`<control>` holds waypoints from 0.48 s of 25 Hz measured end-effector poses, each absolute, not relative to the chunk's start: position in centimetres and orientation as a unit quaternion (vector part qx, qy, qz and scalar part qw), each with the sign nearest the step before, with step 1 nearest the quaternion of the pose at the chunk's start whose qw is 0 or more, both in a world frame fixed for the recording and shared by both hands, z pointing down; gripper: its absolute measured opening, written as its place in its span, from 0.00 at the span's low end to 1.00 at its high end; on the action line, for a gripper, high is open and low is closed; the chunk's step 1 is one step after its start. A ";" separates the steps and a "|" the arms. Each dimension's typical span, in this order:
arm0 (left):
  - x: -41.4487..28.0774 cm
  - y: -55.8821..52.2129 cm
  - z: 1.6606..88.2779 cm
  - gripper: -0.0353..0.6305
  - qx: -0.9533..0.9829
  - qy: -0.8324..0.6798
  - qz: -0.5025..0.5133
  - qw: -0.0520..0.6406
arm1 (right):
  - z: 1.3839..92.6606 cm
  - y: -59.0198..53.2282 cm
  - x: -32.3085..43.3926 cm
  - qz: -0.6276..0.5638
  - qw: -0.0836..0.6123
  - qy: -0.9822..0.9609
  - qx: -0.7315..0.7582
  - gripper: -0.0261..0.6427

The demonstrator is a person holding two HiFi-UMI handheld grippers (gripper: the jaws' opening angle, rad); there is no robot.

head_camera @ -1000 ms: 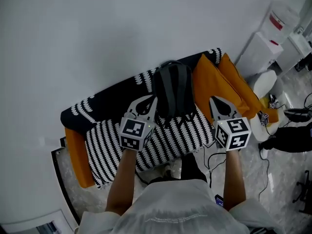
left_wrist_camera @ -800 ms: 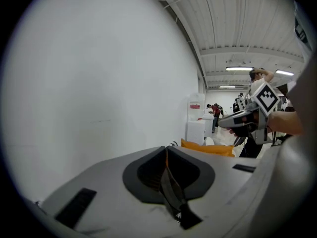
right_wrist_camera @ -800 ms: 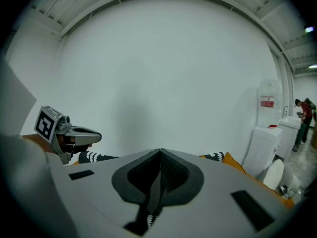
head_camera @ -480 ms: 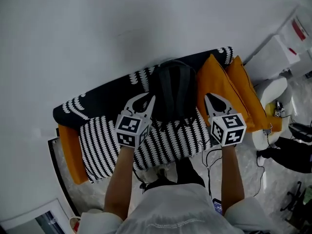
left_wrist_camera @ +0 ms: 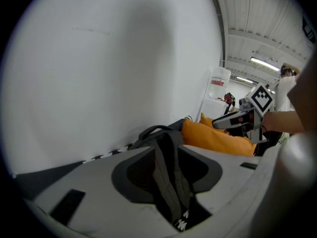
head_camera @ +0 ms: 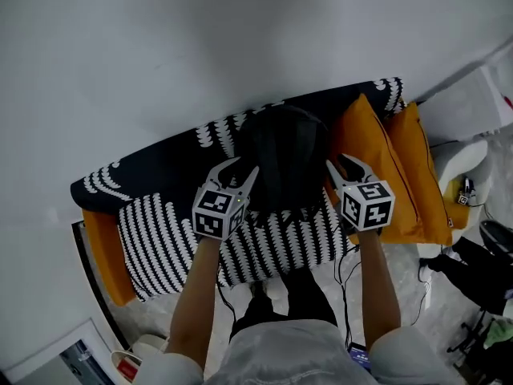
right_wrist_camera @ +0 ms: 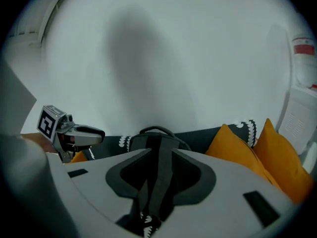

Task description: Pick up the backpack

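Observation:
A dark backpack [head_camera: 284, 163] stands upright against the back of a sofa [head_camera: 152, 175] with a black-and-white cover. My left gripper [head_camera: 238, 172] hangs beside its lower left edge and my right gripper [head_camera: 343, 168] beside its lower right edge. Both pairs of jaws are opening, with nothing pressed between them. In the left gripper view the backpack [left_wrist_camera: 159, 135] and a strap show through the gap of the left gripper [left_wrist_camera: 169, 157]. The right gripper view shows the backpack [right_wrist_camera: 157, 138] the same way beyond the right gripper [right_wrist_camera: 159, 157].
Two orange cushions [head_camera: 373, 159] lean on the sofa right of the backpack, close to my right gripper. The striped seat [head_camera: 272, 243] lies under both grippers. A white wall [head_camera: 200, 46] stands behind the sofa. A white water dispenser [left_wrist_camera: 215, 86] stands beyond the sofa's right end.
Both grippers have come down and forward to either side of the backpack's lower part. Their jaws, shut before, now stand parted.

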State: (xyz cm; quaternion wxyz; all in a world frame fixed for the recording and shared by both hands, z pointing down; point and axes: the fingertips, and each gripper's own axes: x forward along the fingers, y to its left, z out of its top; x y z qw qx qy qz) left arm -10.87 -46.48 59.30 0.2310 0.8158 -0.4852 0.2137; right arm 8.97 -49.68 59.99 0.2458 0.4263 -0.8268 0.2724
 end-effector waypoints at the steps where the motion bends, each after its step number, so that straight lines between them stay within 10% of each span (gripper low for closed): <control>1: -10.8 -47.0 60.6 0.30 0.813 -0.485 0.217 0.239 | 61.2 -50.3 8.9 0.278 0.250 -0.826 0.421 0.20; 12: -10.2 -50.3 71.1 0.39 0.789 -0.475 0.227 0.316 | 72.6 -54.6 6.5 0.328 0.281 -0.834 0.344 0.31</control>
